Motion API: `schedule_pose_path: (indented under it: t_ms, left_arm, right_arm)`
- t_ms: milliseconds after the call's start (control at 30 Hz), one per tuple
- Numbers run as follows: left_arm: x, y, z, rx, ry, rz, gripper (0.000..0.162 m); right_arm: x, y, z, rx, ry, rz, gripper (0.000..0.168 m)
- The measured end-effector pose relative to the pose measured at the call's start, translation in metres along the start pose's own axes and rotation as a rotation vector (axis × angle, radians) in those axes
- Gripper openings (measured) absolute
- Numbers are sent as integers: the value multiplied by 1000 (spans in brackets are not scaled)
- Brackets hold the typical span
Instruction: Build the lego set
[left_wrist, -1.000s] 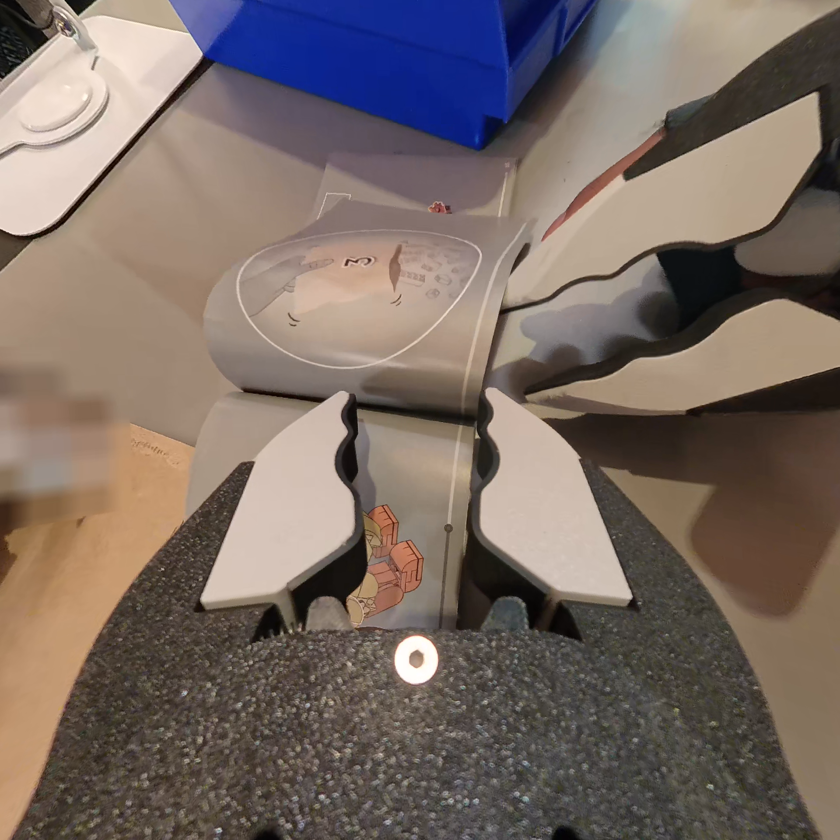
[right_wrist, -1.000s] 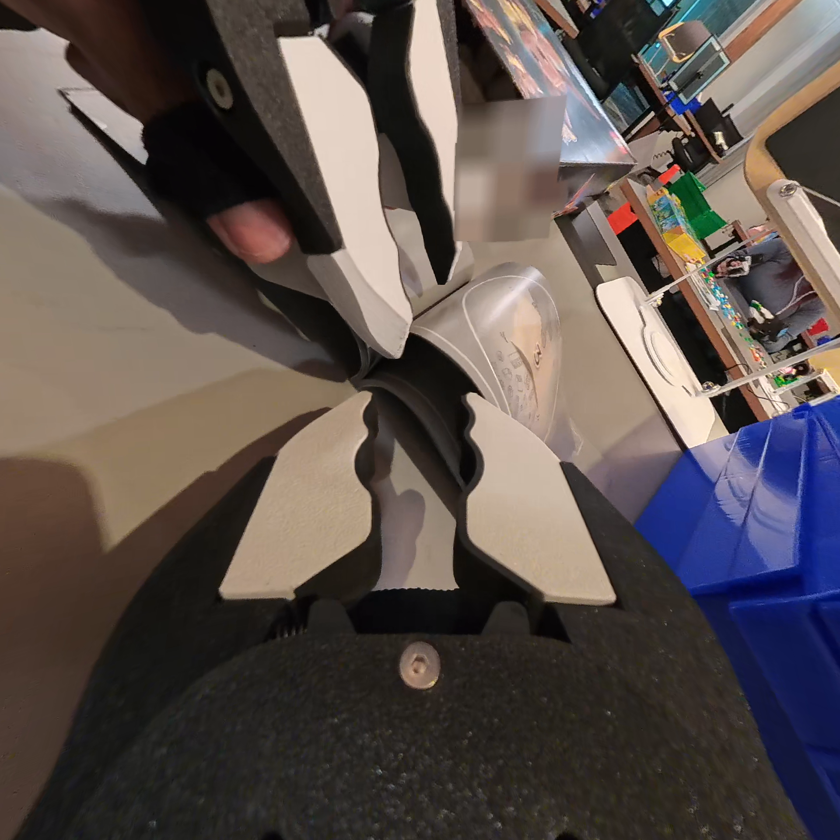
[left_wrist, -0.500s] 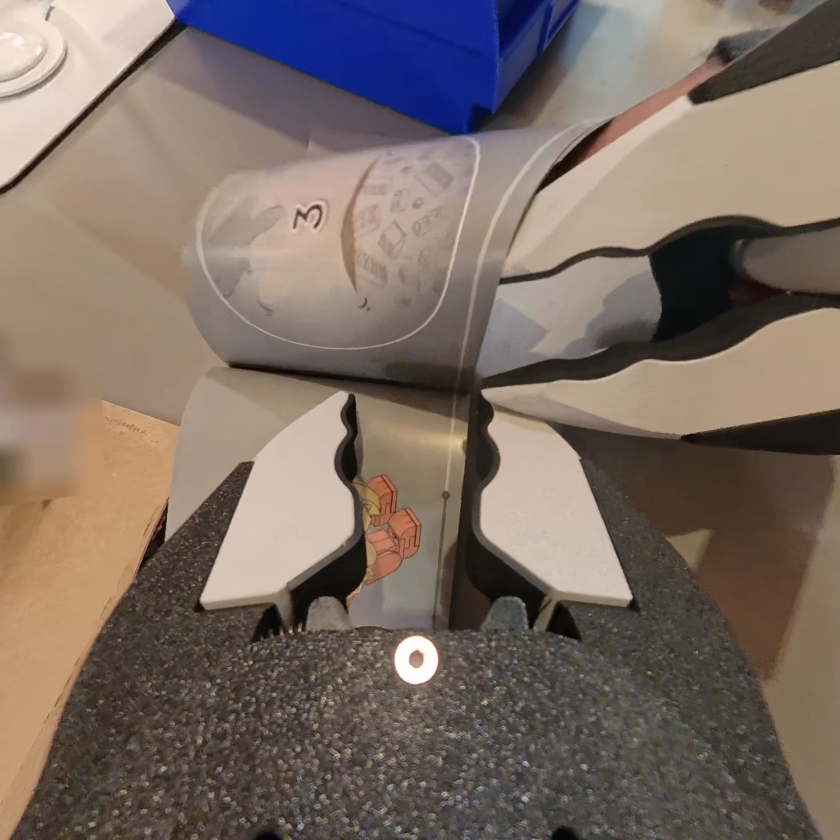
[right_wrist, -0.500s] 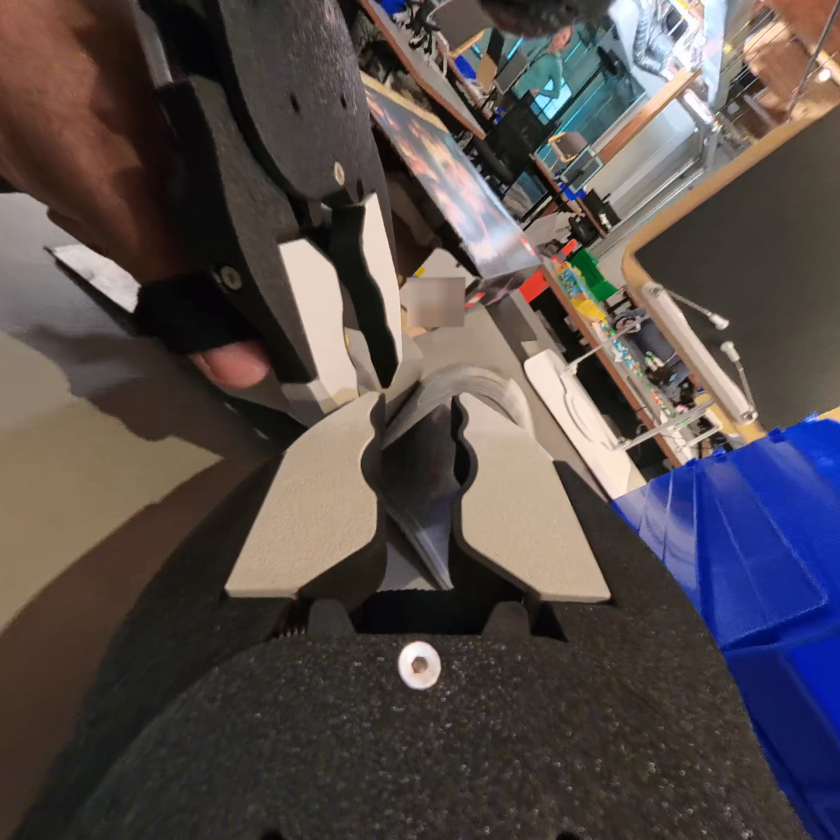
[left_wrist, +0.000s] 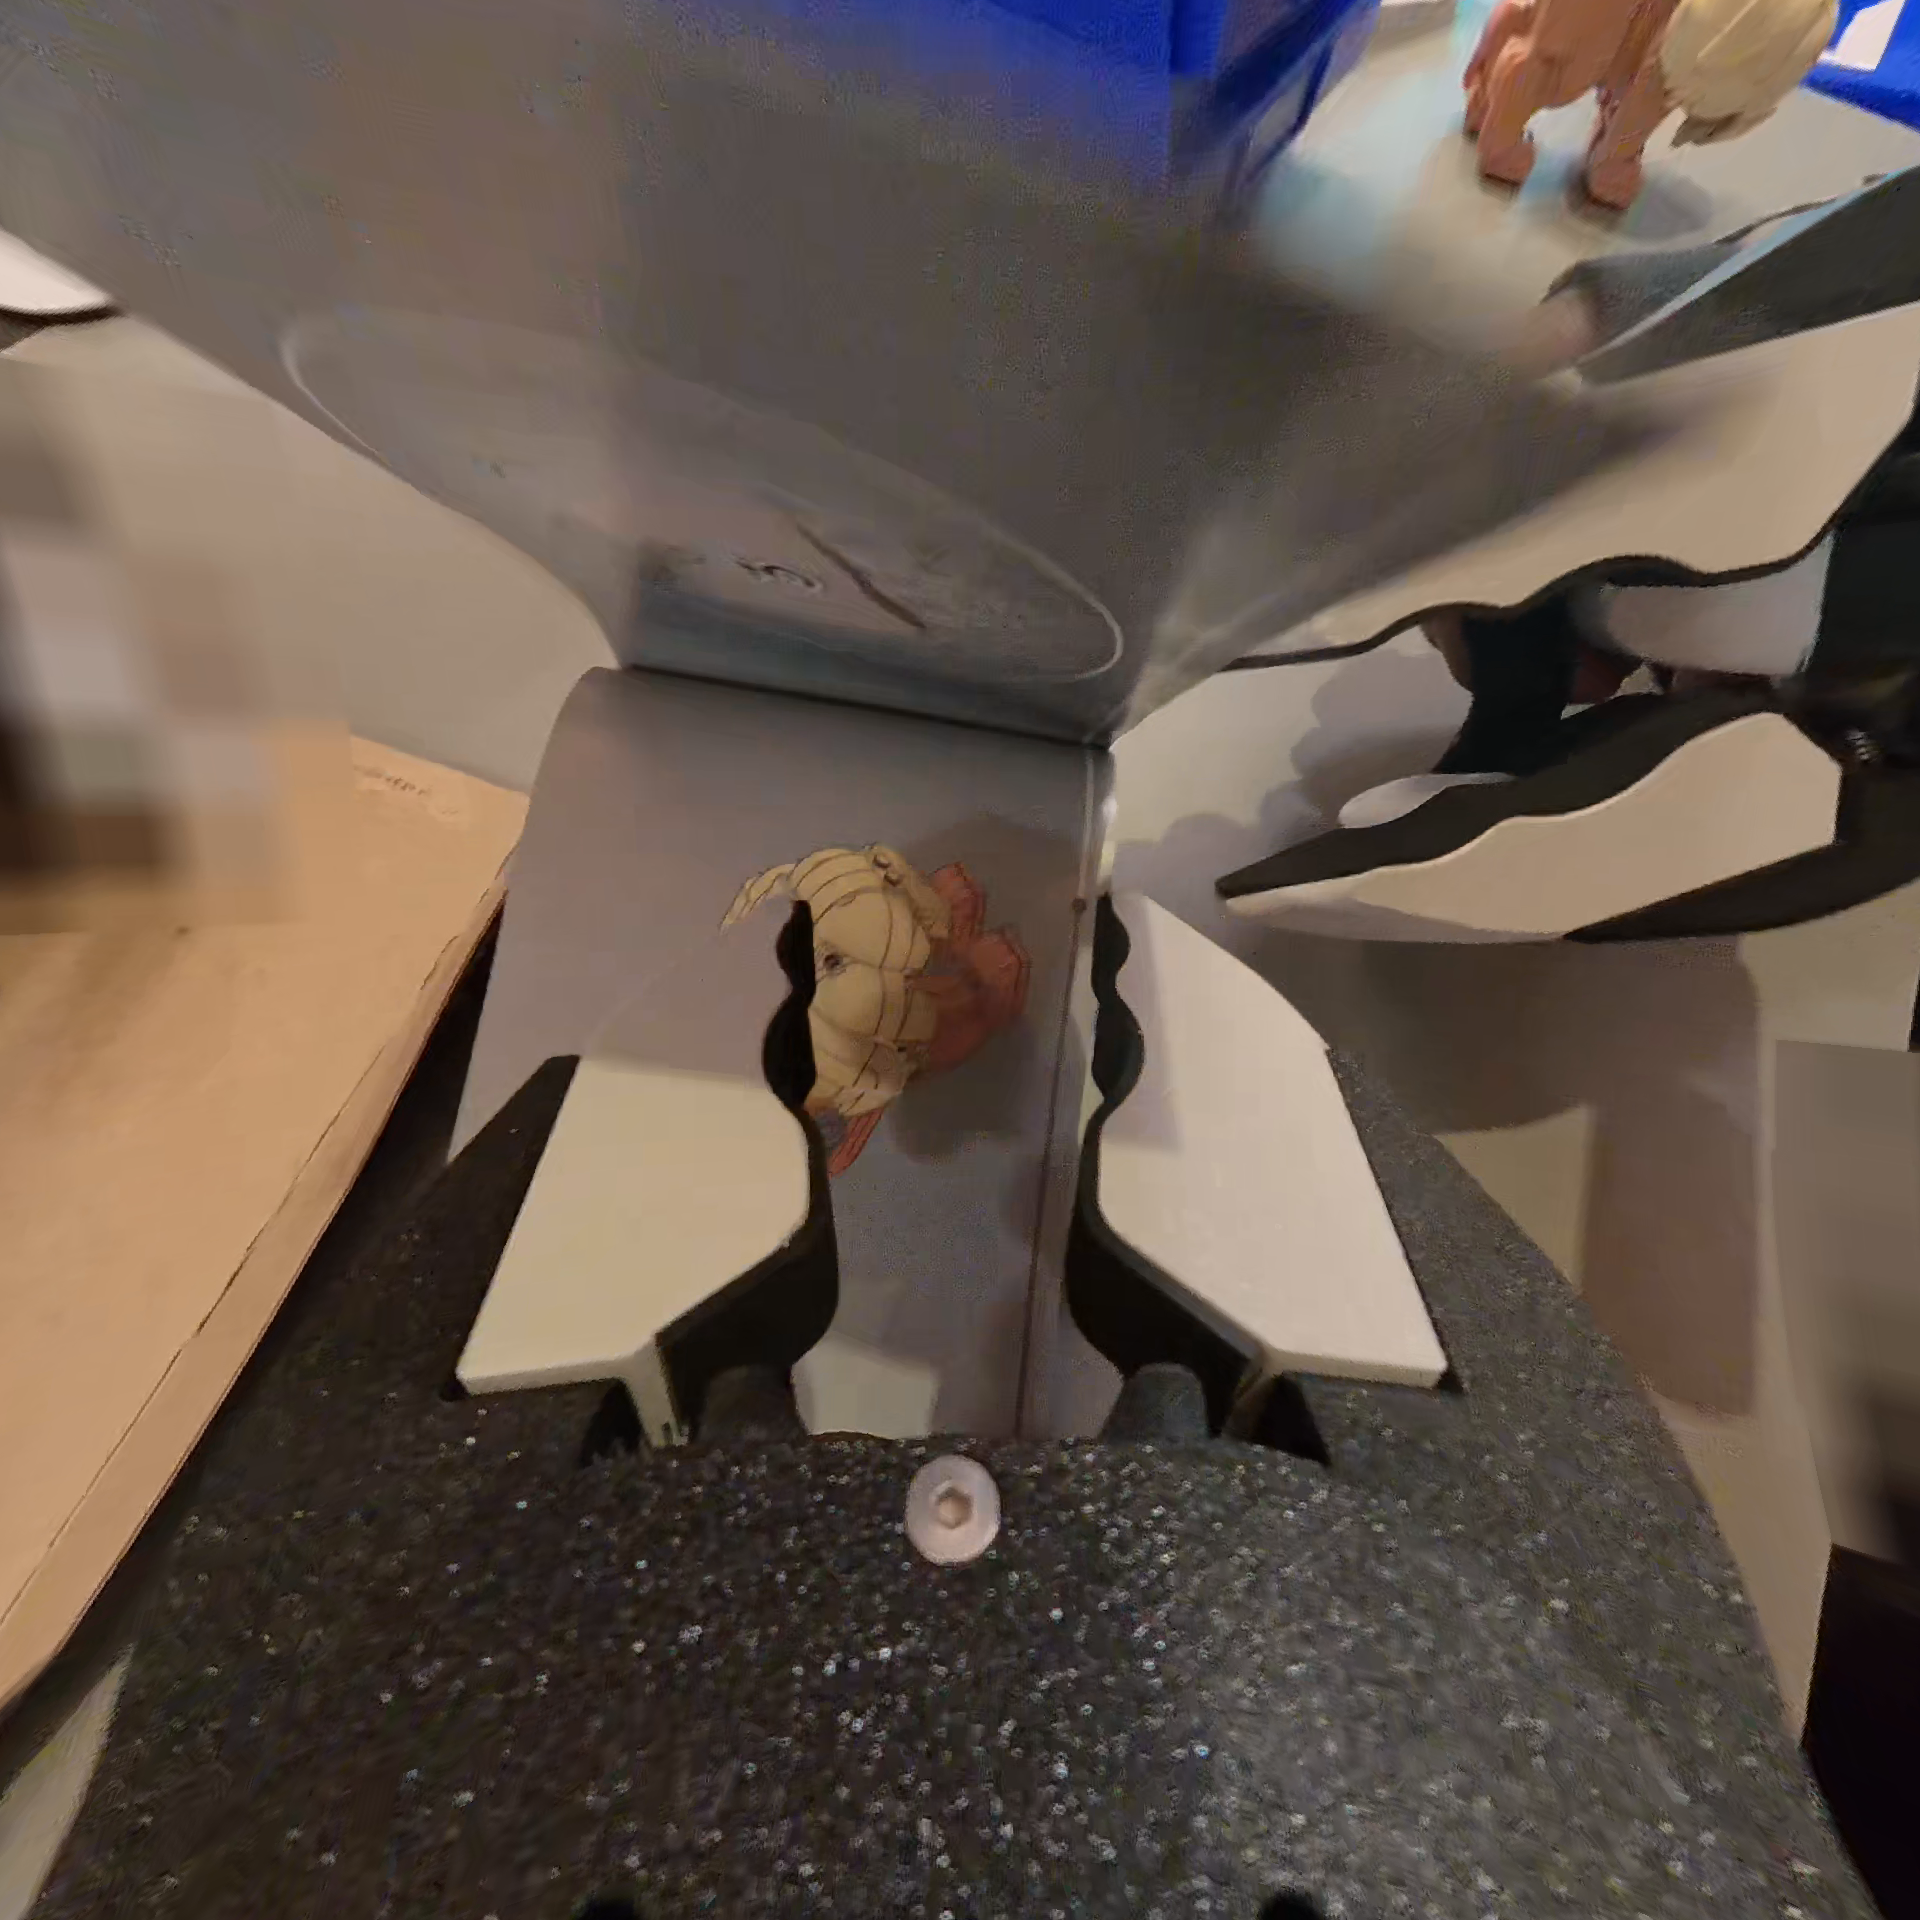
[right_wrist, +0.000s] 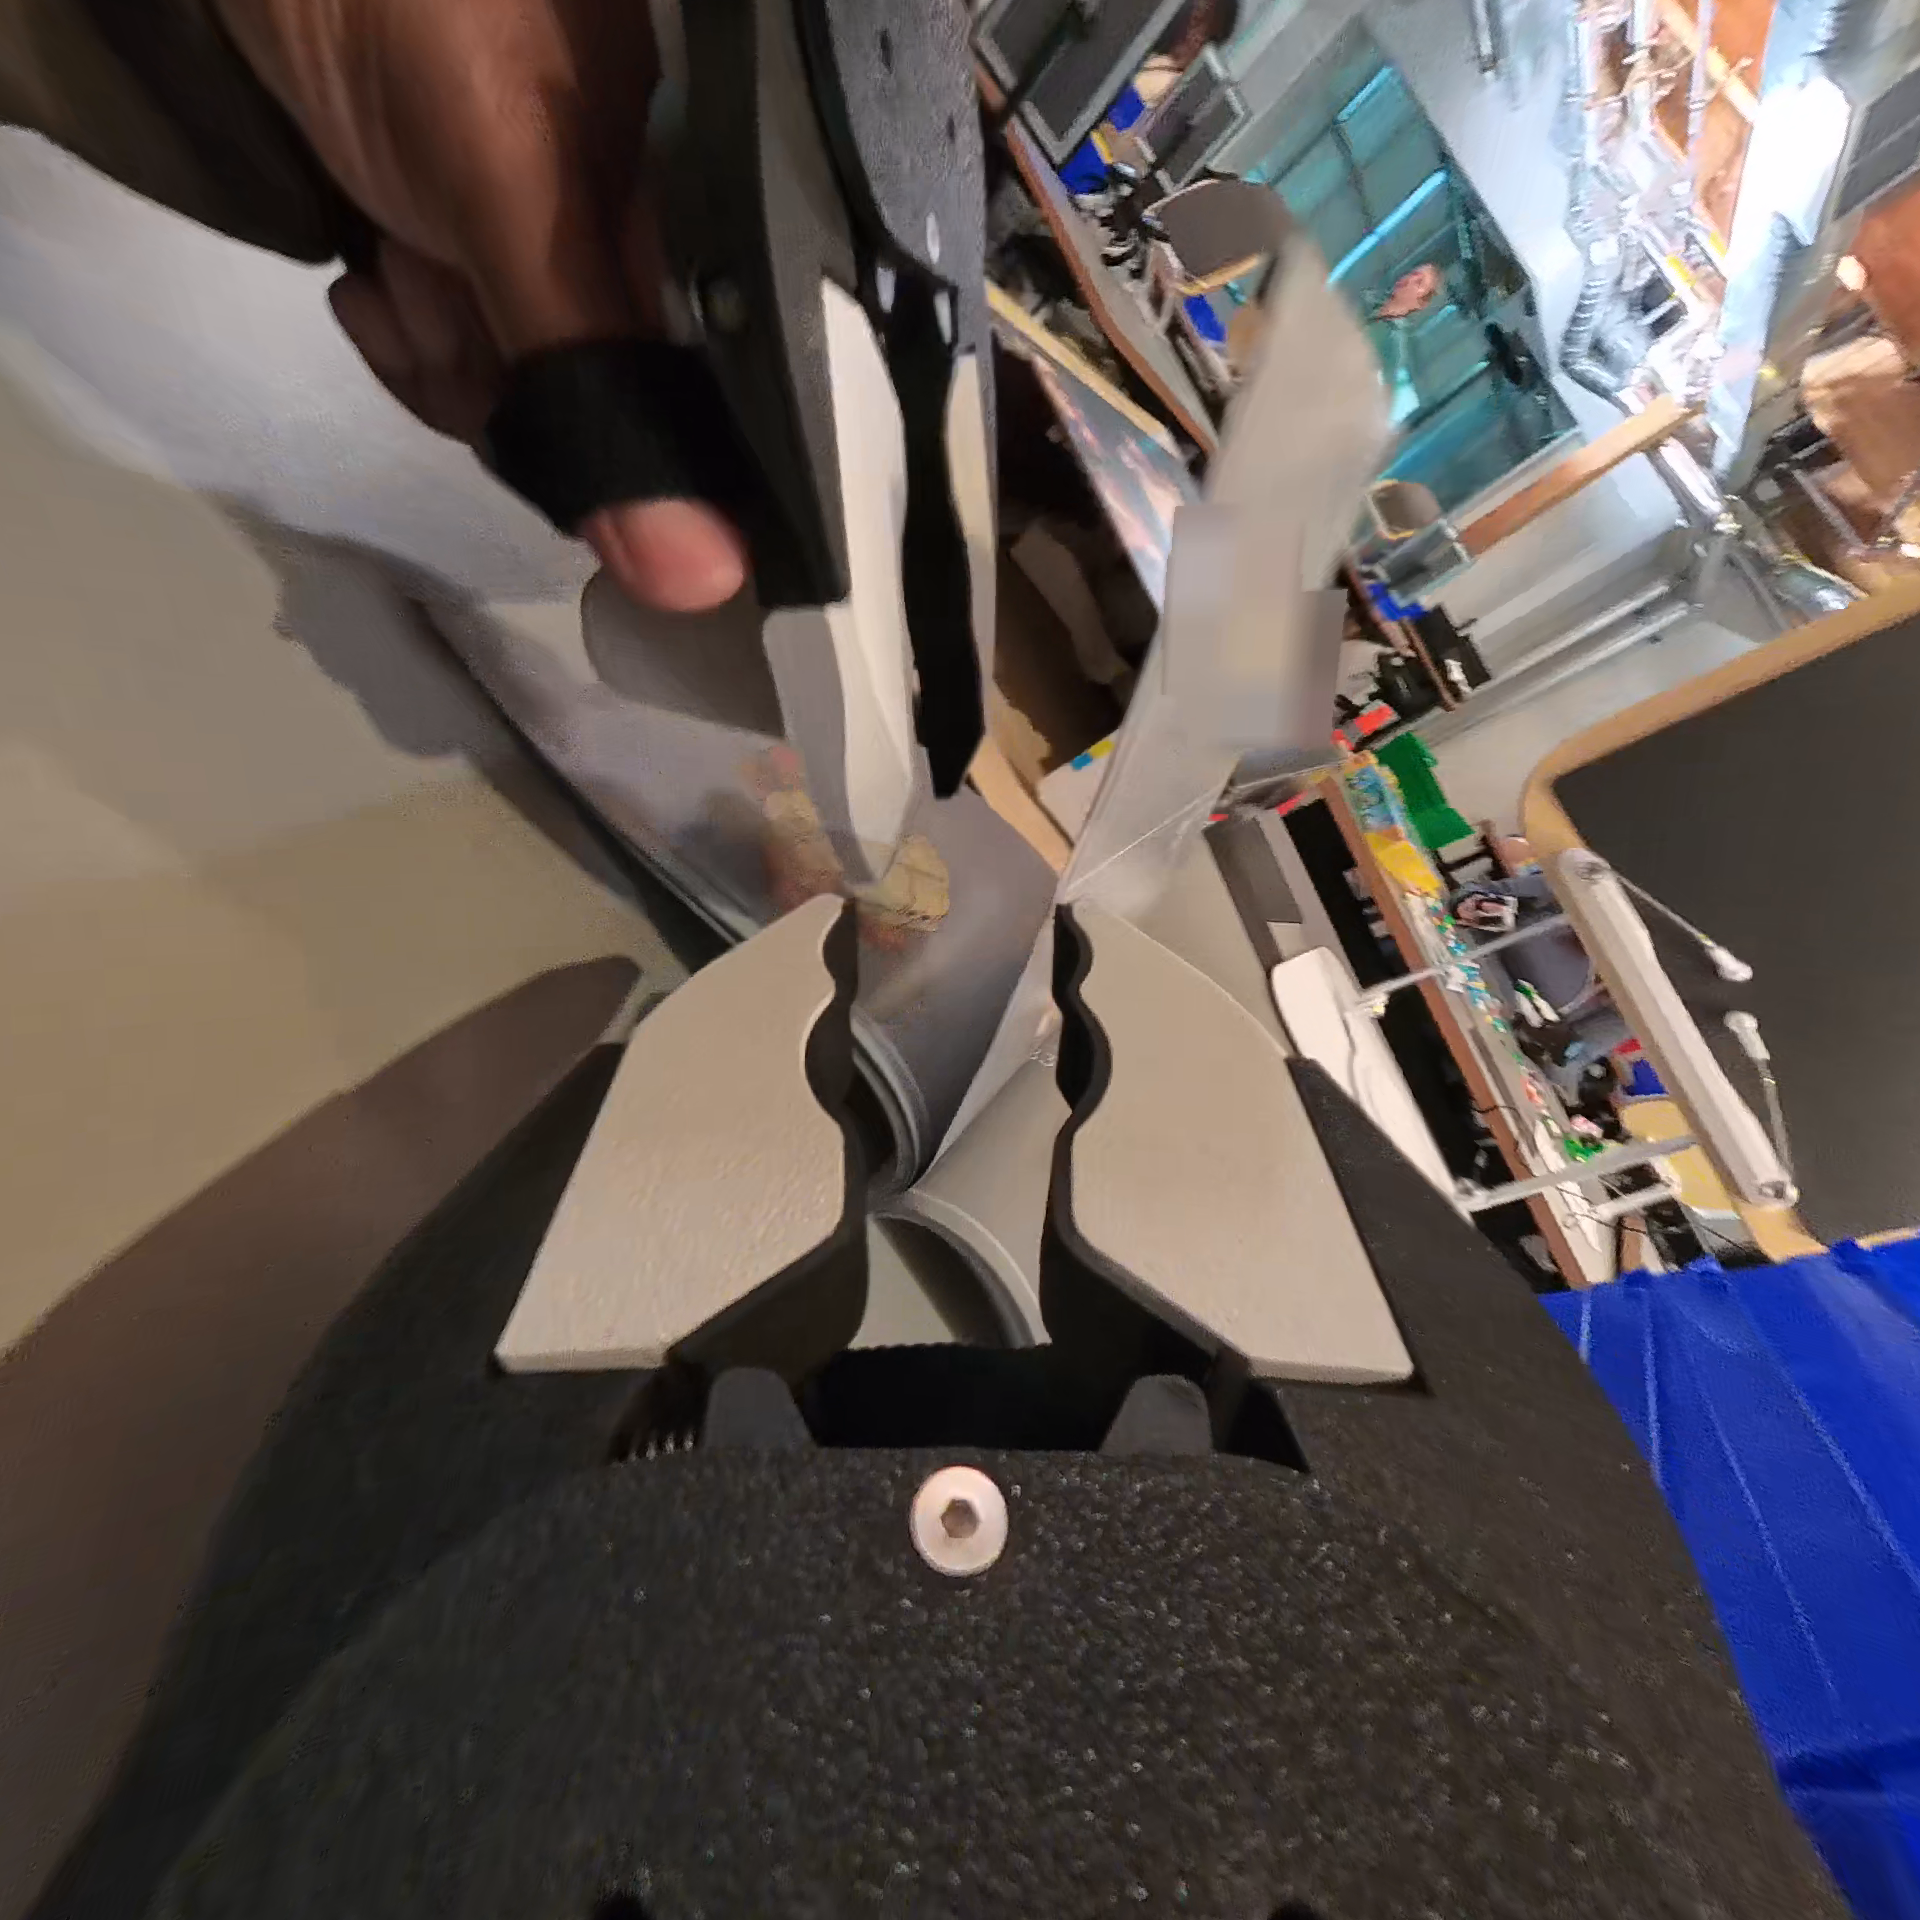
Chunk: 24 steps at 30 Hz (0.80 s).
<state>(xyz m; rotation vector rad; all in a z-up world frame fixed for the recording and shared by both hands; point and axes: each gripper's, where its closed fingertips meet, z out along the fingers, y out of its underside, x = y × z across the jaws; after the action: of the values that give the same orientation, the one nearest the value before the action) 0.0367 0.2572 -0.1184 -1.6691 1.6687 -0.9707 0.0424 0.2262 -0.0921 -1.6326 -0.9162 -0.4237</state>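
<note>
A grey instruction booklet lies open on the table. My left gripper is open, its fingertips low over the flat page with the printed figure. One page stands up, blurred, leaning on the upper finger of my right gripper, which is open at the booklet's right edge. In the right wrist view my right gripper is open with the booklet's page edges between its jaws. The raised page stands to the right, and the left gripper points down onto the booklet. A brown and cream lego animal stands at the far right.
A blue bin stands behind the booklet and also shows in the right wrist view. Brown cardboard lies to the left. A person's hand holds the left gripper. Cluttered benches lie beyond the table.
The curled page has been swung up by the right gripper and now stands nearly upright. The left gripper has drawn back along the flat page and shows more of the printed figure.
</note>
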Motion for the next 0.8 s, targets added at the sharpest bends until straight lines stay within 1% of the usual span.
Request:
schedule_pose_path:
  t_ms: [133, 267, 367, 433, 533, 600, 667, 733, 800]
  left_arm:
    - [-11, 11, -14, 1, -34, -37, 51]
    - [-22, 33, -38, -45, -89, -63, 51]
    - [-33, 45, -67, -76, -151, -95, 52]
    - [-39, 44, -87, -71, -198, -101, 52]
    - [-43, 21, -104, -30, -244, -78, 52]
    - [-41, -2, -99, -10, -225, -38, 53]
    - [-36, -28, -81, -16, -179, 8, 54]
    - [-30, -52, -52, -39, -103, 70, 56]
    - [-28, -68, -14, -90, -4, 77, 58]
  right_arm:
    - [-1, 21, -7, -26, -87, -27, 35]
    - [14, 70, -17, -147, -146, -39, 37]
    - [29, 99, -28, -191, -176, 15, 38]
    - [36, 114, -33, -220, -206, 71, 39]
    - [46, 124, -34, -235, -220, 117, 40]
    - [47, 124, -32, -238, -247, 131, 41]
    - [47, 119, -27, -228, -273, 139, 42]
    - [43, 113, -22, -200, -302, 144, 42]
    - [37, 111, -18, -183, -323, 146, 42]
